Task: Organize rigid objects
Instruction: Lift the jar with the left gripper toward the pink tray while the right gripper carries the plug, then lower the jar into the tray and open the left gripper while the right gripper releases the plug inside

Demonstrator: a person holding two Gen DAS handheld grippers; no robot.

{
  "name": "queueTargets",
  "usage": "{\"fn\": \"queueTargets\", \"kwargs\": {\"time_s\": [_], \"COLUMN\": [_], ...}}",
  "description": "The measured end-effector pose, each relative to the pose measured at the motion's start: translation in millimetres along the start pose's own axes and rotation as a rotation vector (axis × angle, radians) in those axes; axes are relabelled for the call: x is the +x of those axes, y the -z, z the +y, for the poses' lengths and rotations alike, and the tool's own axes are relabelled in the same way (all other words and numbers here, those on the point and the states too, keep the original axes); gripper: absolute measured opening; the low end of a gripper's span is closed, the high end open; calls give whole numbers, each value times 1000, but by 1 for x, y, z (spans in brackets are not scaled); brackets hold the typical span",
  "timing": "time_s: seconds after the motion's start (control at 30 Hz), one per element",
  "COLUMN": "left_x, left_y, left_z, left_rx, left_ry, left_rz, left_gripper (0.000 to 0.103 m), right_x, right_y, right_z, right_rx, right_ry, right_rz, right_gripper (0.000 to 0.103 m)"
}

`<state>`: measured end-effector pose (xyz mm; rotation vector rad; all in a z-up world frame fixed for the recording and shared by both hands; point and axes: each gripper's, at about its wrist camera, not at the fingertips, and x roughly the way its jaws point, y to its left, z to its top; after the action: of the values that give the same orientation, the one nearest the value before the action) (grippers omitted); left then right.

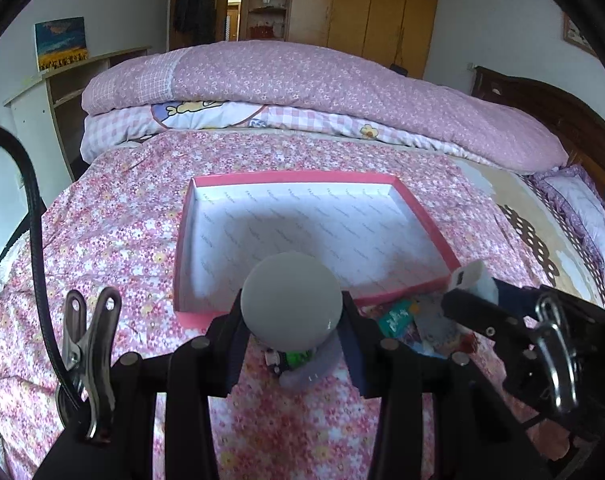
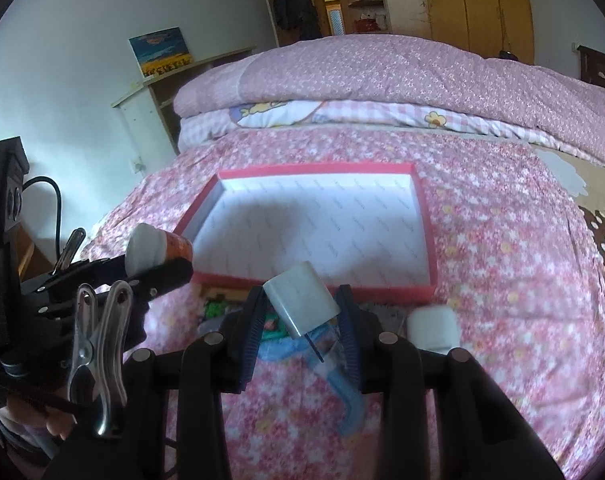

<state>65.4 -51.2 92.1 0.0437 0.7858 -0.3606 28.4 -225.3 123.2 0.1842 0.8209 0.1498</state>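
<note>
The pink-rimmed tray [image 1: 418,216] lies open on the flowered bedspread [image 1: 114,232], straight ahead of both grippers and a little below them, its white floor bare. It is the largest target here and, by my reading, the place where the loose things are to go.

Behind the grippers' fingertips, on the near side of the tray's front wall, sits a small heap of oddments [image 2: 278,328] (too jumbled to name piece by piece), and a white rounded case [image 2: 432,326] lies just to the right of the right gripper.

The left gripper [image 1: 292,320] is closed partway on a bottle with a round white cap [image 1: 290,300]; in the right wrist view the same bottle shows an orange body. Its cap faces the camera and fills the gap between the jaws.

The right gripper [image 2: 302,312] is clamped nearly shut on a white block-shaped plug or charger [image 2: 300,302], tilted in the jaws, with a thin dark pin sticking down from it.

To do this step well, each load should be carried clear over the front wall before it is lowered. I would set the two down apart, left and right, so the hands do not cross. The tilted block may swing on release, so bring it low first and open slowly.
</note>
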Motion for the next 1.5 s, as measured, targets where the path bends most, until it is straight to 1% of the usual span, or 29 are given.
{"fn": "queueTargets", "kwargs": {"time_s": [0.27, 0.5, 0.73, 0.83, 0.97, 1.13, 1.33, 1.5], "left_x": [26, 49, 79, 89, 94, 105, 103, 96], "left_y": [-14, -23, -18, -14, -14, -12, -7, -2], "left_z": [9, 12, 22, 25, 25, 19, 20, 22], "left_rx": [-2, 10, 10, 4, 16, 64, 64, 42], "left_ry": [-37, -41, -86, -88, -95, -112, -101, -73], "left_rz": [5, 7, 24, 46, 36, 55, 62, 78], "left_gripper": [44, 44, 44, 44, 43, 43, 43, 43], "right_x": [27, 53, 78, 91, 101, 107, 111, 106], "right_y": [-16, -27, -27, -25, -21, -17, -15, -10], "right_z": [-5, -11, -18, -21, -25, -26, -23, -22], "right_rx": [-9, -15, -4, 1, 11, 13, 14, 19], "right_ry": [44, 84, 133, 148, 153, 158, 154, 146], "right_rz": [14, 34, 50, 71, 93, 101, 123, 130], "right_gripper": [37, 37, 37, 37, 37, 37, 37, 37]}}
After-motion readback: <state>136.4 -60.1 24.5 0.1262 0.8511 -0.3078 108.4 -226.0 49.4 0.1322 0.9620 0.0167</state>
